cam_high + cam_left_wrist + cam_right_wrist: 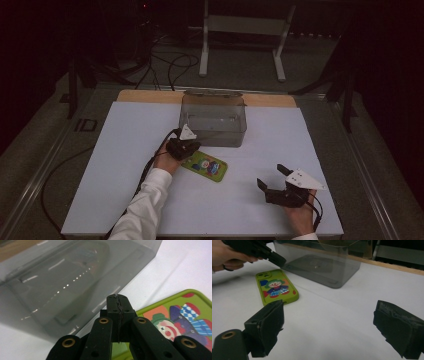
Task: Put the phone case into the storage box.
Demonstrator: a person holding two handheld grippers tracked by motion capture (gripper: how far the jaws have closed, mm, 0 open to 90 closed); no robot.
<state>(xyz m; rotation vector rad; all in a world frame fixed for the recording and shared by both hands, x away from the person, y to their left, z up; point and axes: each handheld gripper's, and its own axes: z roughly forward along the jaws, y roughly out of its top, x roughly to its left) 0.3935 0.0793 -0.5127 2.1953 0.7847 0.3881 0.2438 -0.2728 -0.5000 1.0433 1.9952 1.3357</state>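
A green phone case with a clown picture lies flat on the white table, just in front of a clear grey plastic box. My left gripper hangs over the case's left end, close to the box's front wall. In the left gripper view its pads press together with nothing between them, with the case at lower right and the box ahead. My right gripper rests near the table's front right, open and empty. The right gripper view looks between its own jaws toward the case, the box and the left gripper.
A white sheet covers the table, with a wooden strip along its far edge behind the box. Beyond the table, a white metal stand and dark cables lie on the floor.
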